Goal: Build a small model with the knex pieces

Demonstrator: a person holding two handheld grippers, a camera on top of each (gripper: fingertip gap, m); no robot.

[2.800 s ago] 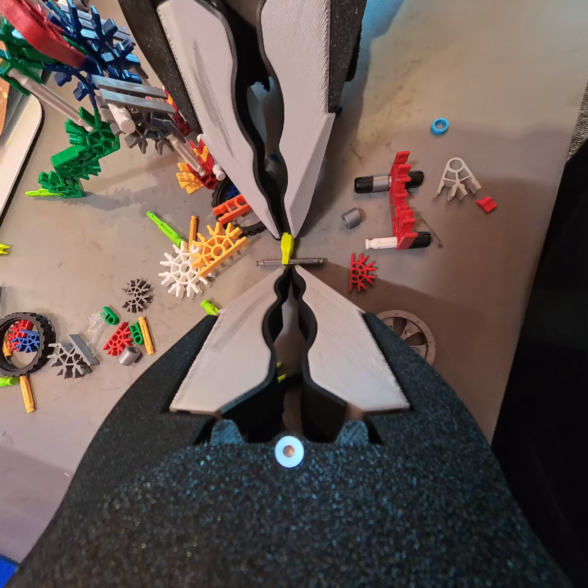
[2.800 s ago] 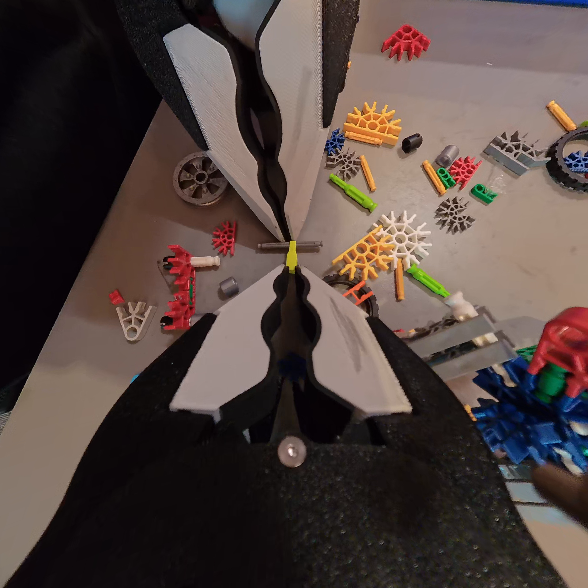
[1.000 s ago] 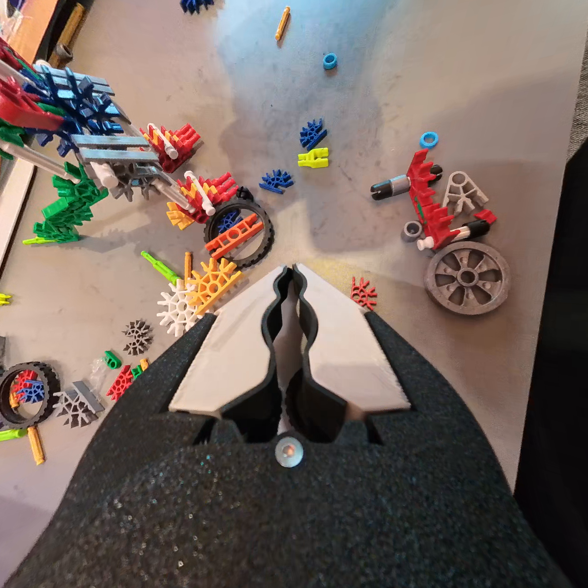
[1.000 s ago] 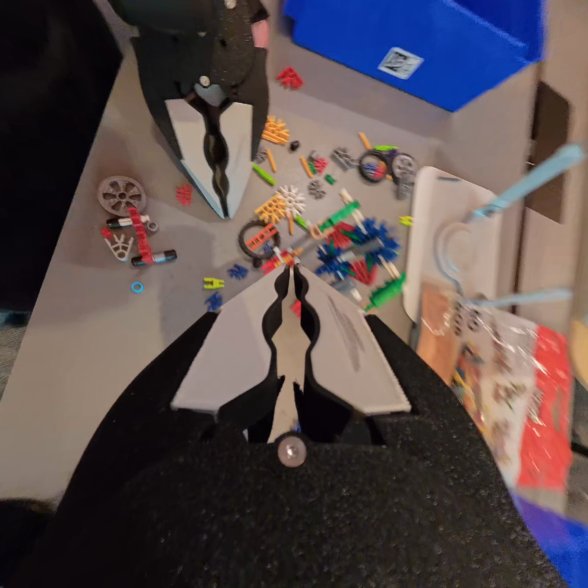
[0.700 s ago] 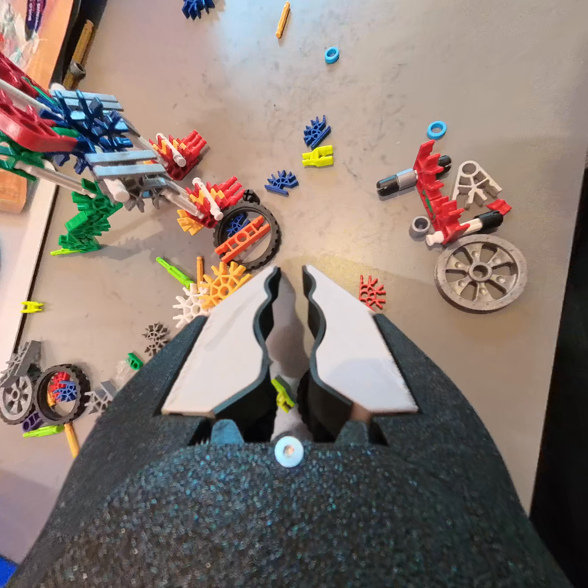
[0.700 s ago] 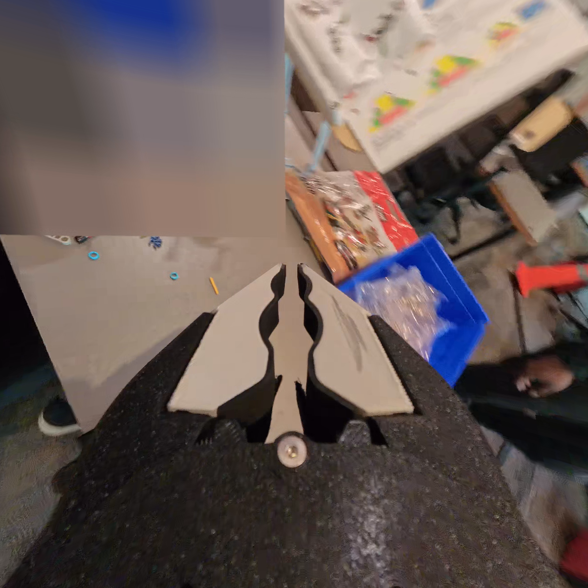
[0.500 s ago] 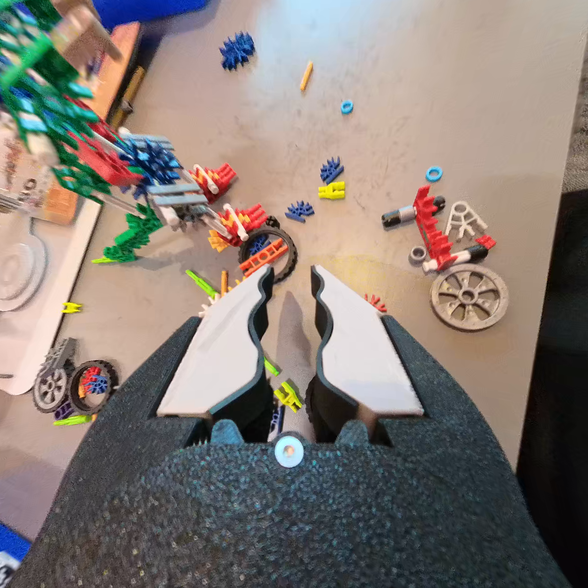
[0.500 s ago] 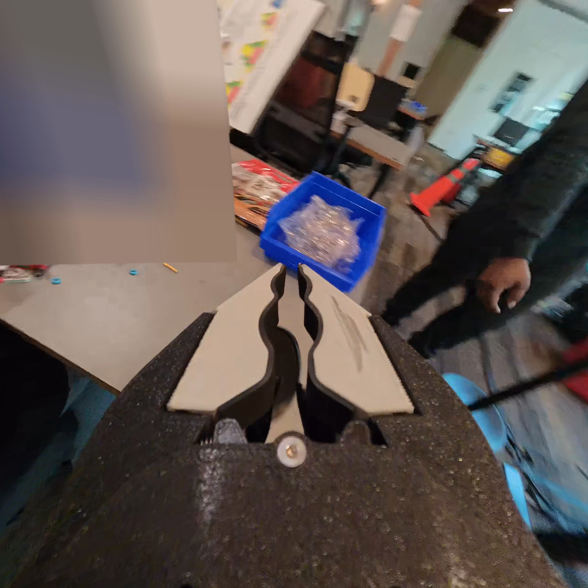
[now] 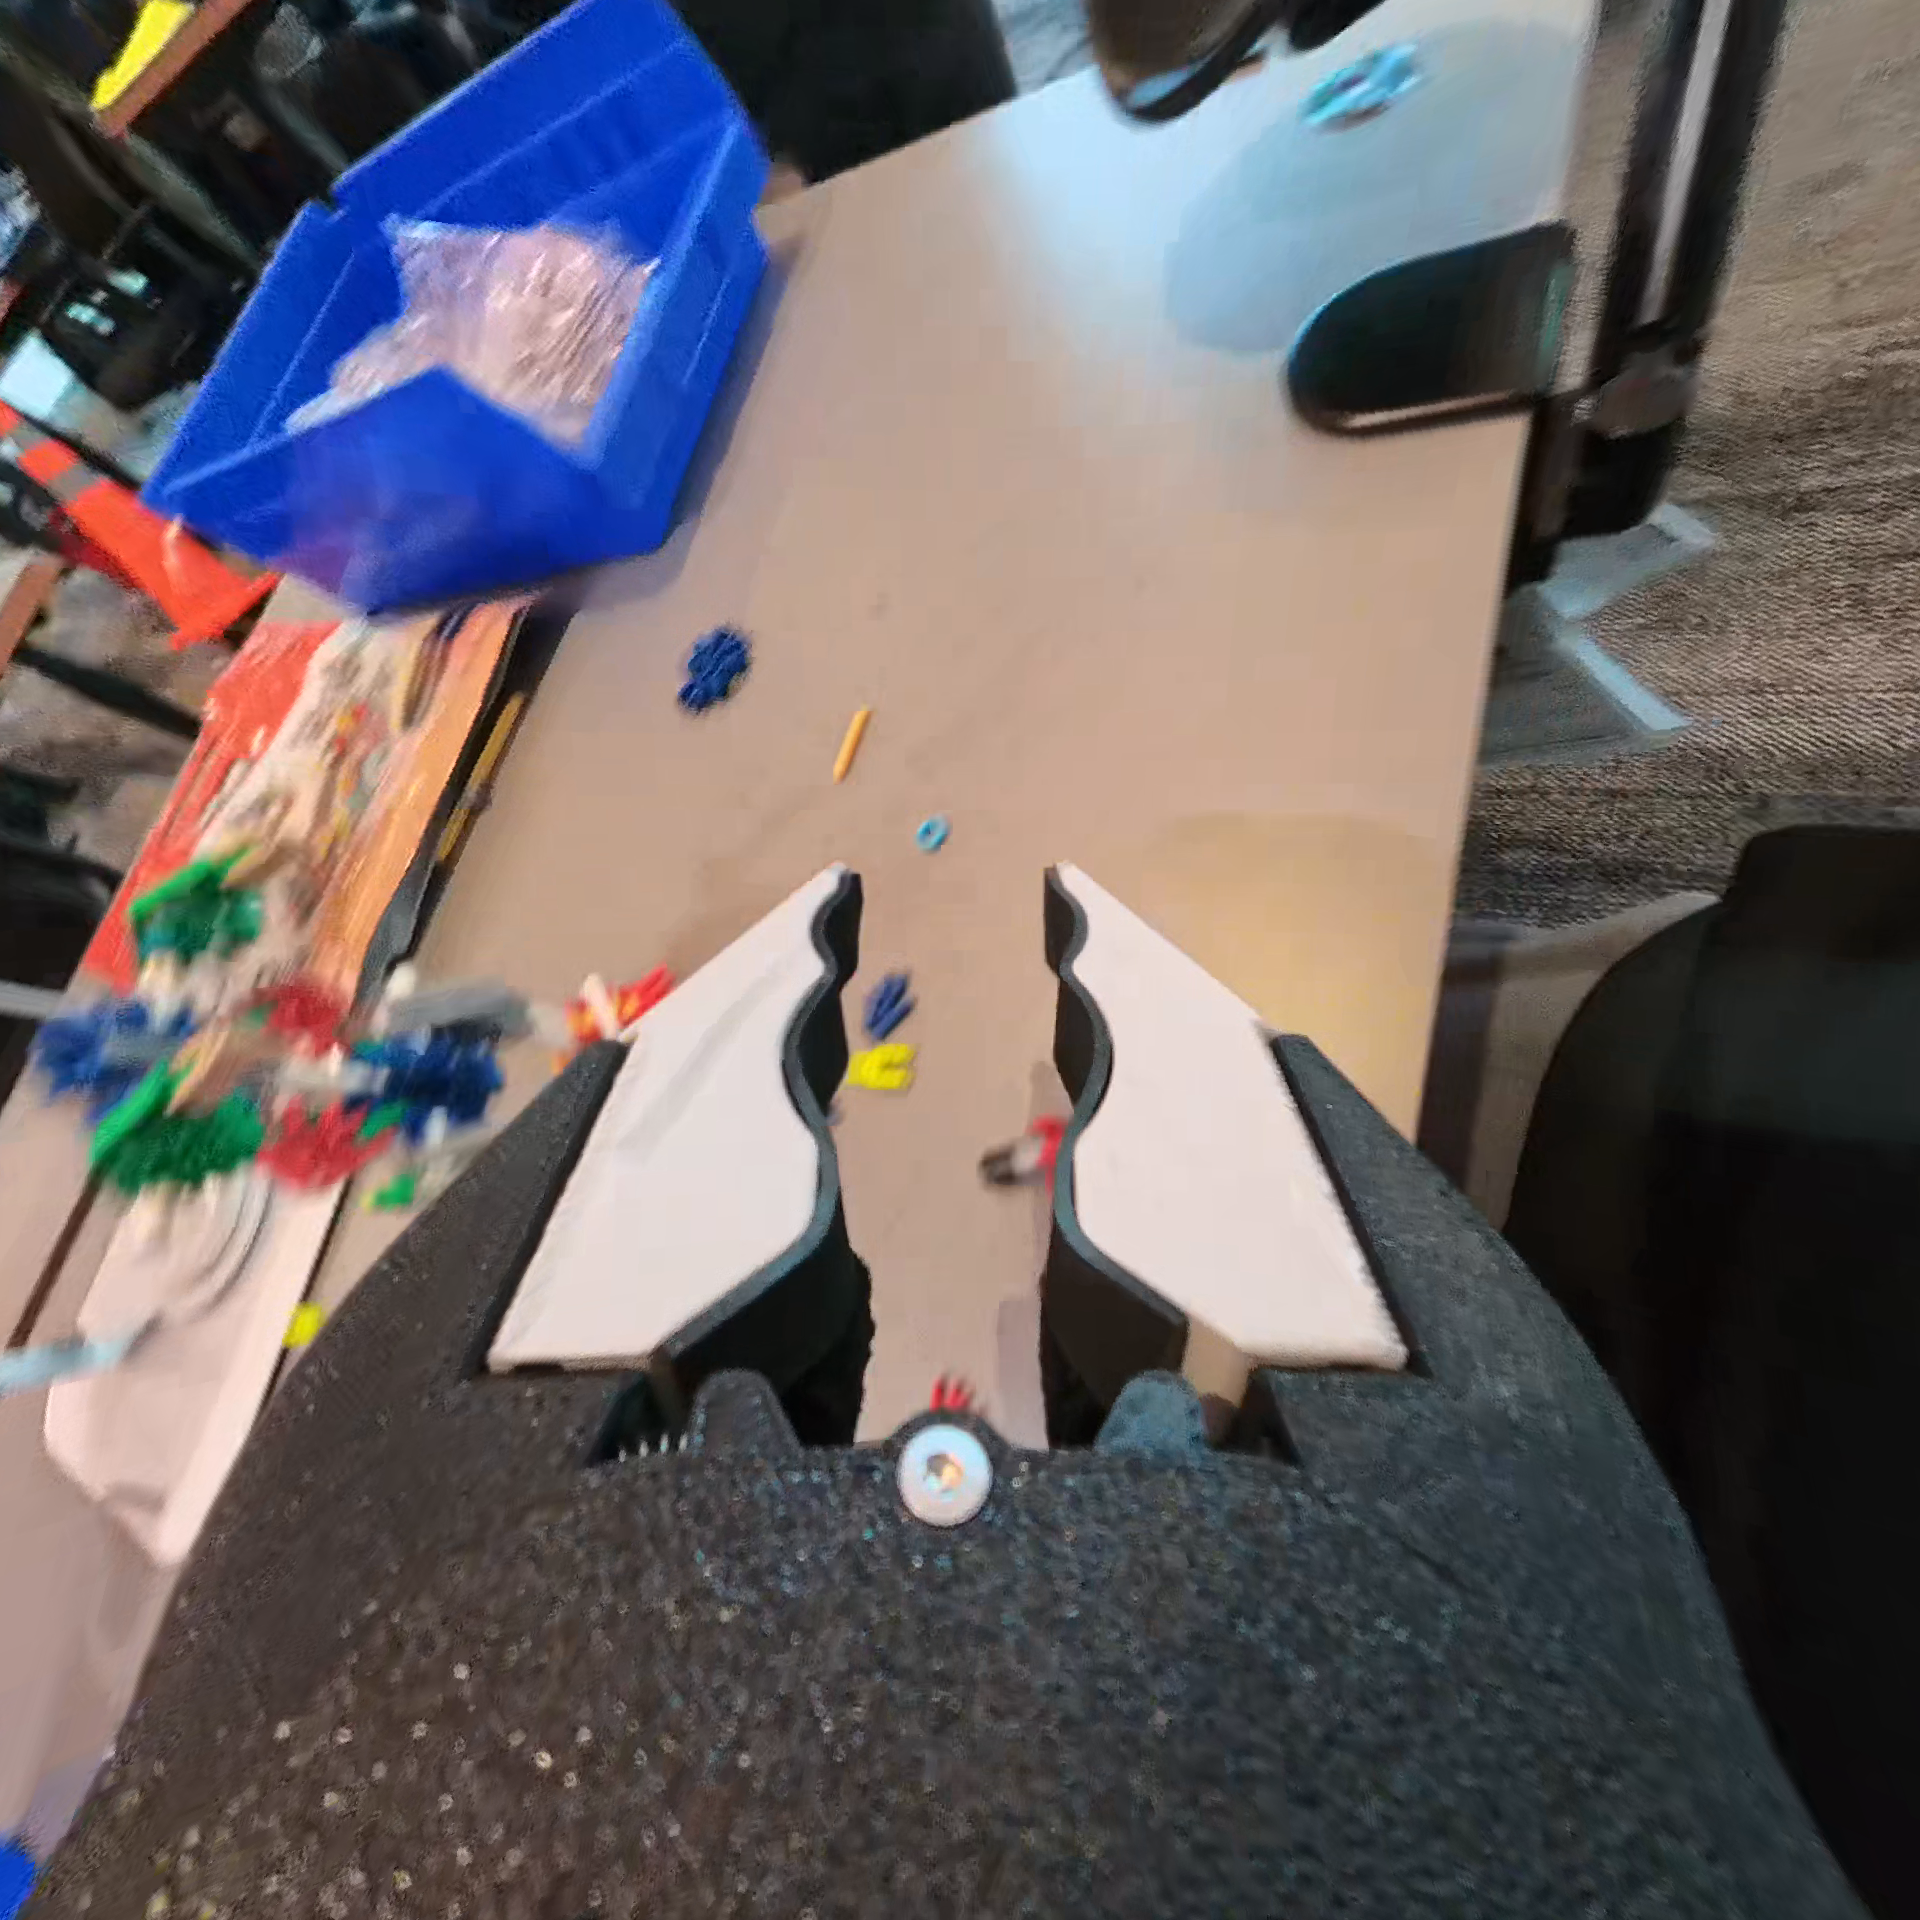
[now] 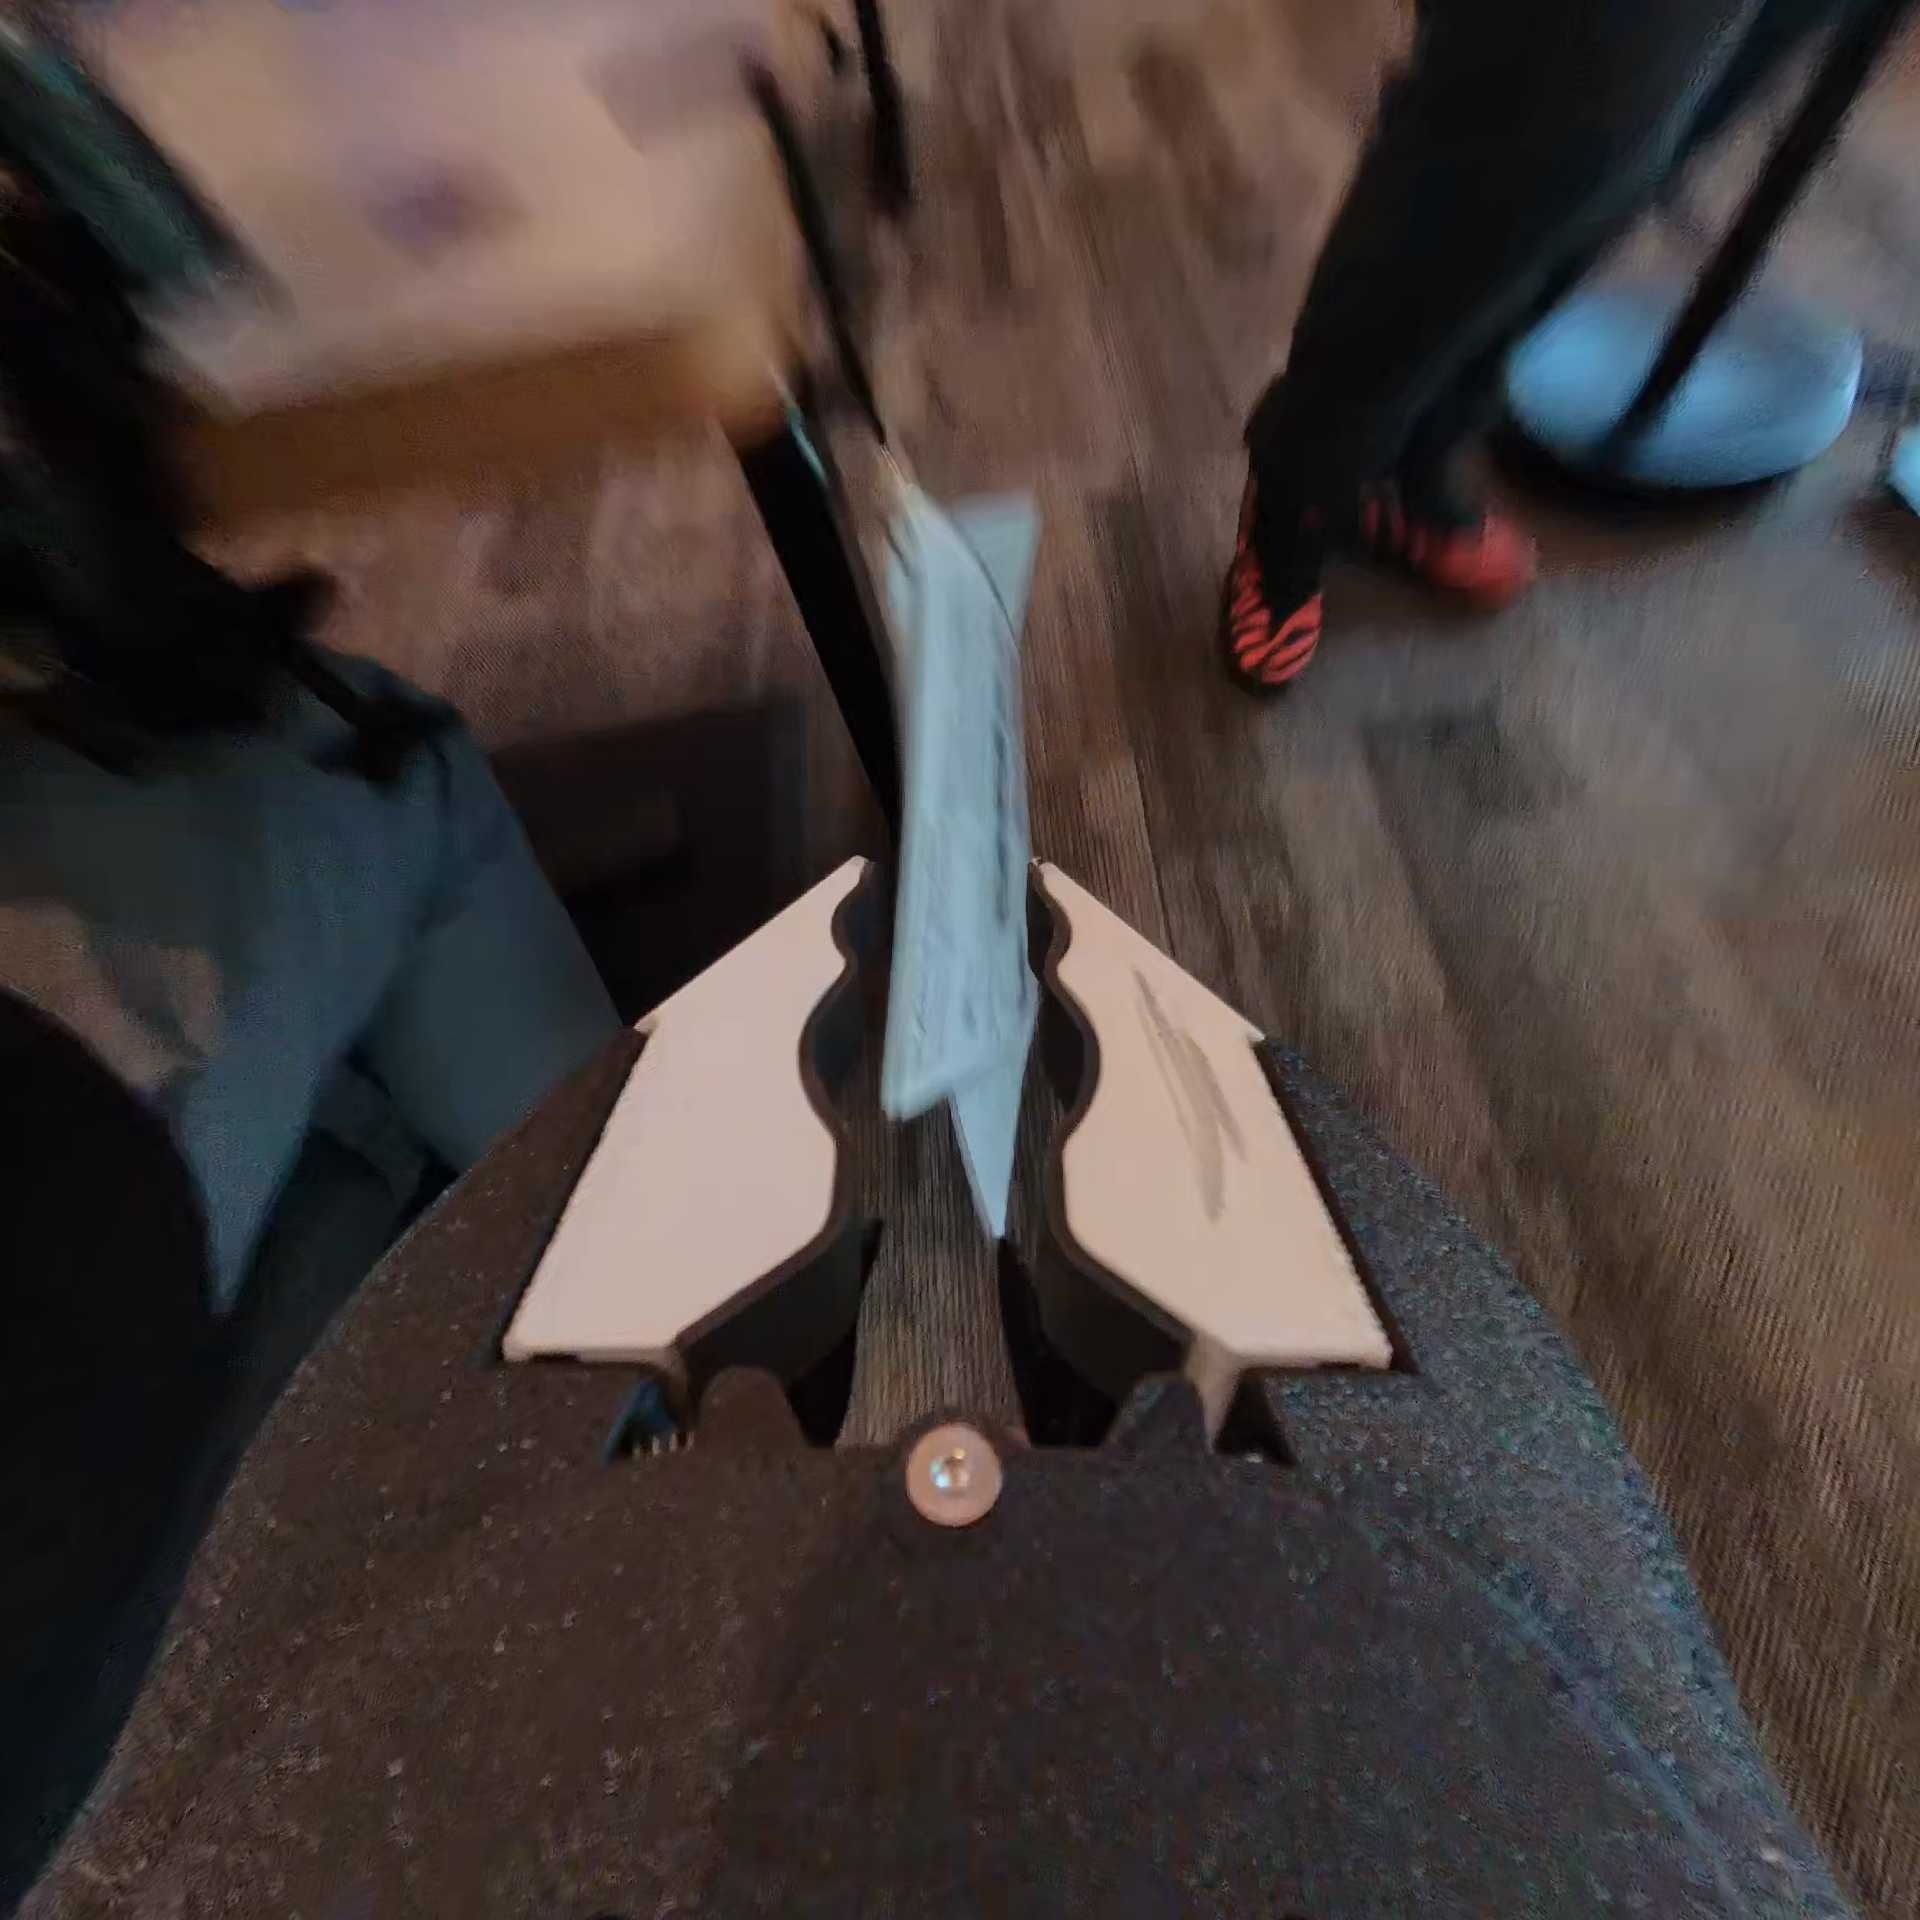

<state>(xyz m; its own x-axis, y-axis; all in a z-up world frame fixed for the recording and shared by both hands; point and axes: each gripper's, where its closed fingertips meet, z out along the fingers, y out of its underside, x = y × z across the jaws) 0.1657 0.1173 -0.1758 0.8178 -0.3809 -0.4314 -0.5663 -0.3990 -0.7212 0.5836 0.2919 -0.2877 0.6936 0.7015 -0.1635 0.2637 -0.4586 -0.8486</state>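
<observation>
My left gripper [image 9: 951, 883] is open and empty, held above the tan table [image 9: 1143, 623]. Below and between its fingers lie a yellow connector [image 9: 881, 1068], a dark blue connector [image 9: 888, 1003] and a red piece [image 9: 1039, 1143]. A blurred multi-colour toy model [image 9: 260, 1070] sits to its left. My right gripper [image 10: 951, 873] is open and points down at the wood-look floor [image 10: 1455, 935], off the table. A blurred white sheet [image 10: 961, 831] shows in the gap between its fingers. I cannot tell whether it touches them.
A blue bin [image 9: 468, 343] holding clear plastic stands at the table's far left, with a red-orange box [image 9: 312, 779] beside it. A blue ring [image 9: 932, 831], orange rod [image 9: 852, 743] and blue connector [image 9: 715, 665] lie ahead. A person's legs and red-black shoes [image 10: 1278, 623] stand on the floor.
Both grippers were shut on a yellow-green piece on a grey rod; both are now open. The left one rose and tilted up along the table. The right one swung off toward the floor.
</observation>
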